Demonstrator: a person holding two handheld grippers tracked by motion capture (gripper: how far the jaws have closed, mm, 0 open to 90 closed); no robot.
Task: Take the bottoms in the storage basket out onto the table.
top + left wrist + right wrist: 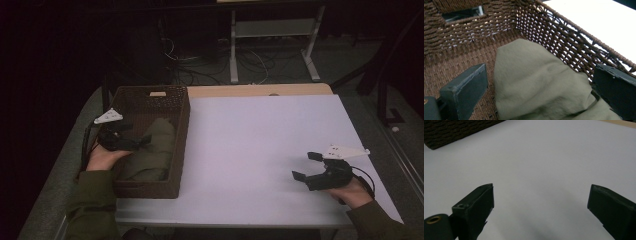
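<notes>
A brown wicker basket [182, 120] stands on the left part of the white table [260, 145]. An olive green cloth [155, 152] lies bunched inside it. My left gripper [144, 140] hovers in the basket just over the cloth, open. In the left gripper view its jaws [539, 87] stand wide apart on either side of the cloth [536, 77], beside the basket wall [564, 40]. My right gripper [305, 165] rests low over the bare table at the right front, open and holding nothing. Between its jaws [541, 202] there is just table surface [544, 165].
A basket corner [451, 131] appears at the top left of the right gripper view. A strip of wood [260, 90] edges the table's far side. Beyond it are metal desk legs [233, 50] and floor cables [250, 62]. The table's front edge lies near both hands.
</notes>
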